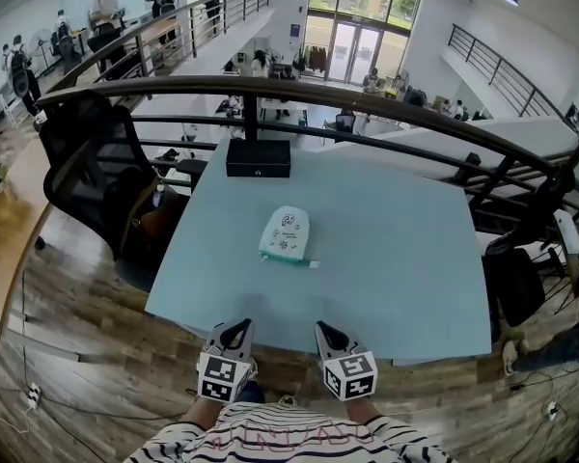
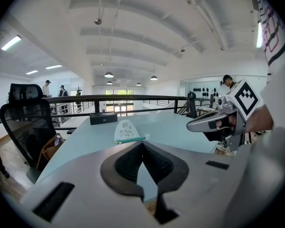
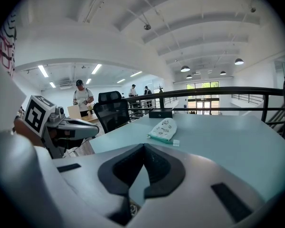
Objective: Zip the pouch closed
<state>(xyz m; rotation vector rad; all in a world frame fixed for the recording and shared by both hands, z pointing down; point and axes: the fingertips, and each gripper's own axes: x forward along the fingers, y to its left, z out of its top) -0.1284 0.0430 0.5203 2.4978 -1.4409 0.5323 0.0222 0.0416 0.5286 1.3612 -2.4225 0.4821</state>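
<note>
- At the far left of the head view, a black office chair (image 1: 95, 167) stands beside the pale blue table (image 1: 415, 278), with a brown bag (image 1: 156, 222) on its seat. The right gripper view shows only the chair's back, and the bag is hidden there.
- The left gripper (image 1: 236, 330) hovers at the table's near edge. Its own view shows the dark pads pressed together at the tip with nothing between them.
- The pouch (image 1: 286, 233) lies flat near the middle of the table, well ahead of both grippers and touching neither. It is white with small printed figures and has a rounded far end. A green strip runs along its near edge, and a small pale tab (image 1: 314, 263) sticks out at the near right corner.
- Only the head view shows the pouch's outline from above. The two gripper views see it low and side-on, with the green edge reduced to a thin line.
- No view shows whether the zip is open or drawn, because the pouch is too small in each.
- A black box (image 1: 259, 157) sits beyond the pouch and apart from it, at the far edge by the railing (image 1: 386, 102).
- The right gripper (image 1: 326, 332) hovers just beside the left one. Its jaws are likewise closed and empty.
- Each gripper view shows the other gripper from the side, with its marker cube. From above, those cubes hide the hands, and the frame cuts off the person's striped shirt (image 1: 280, 439).
</note>
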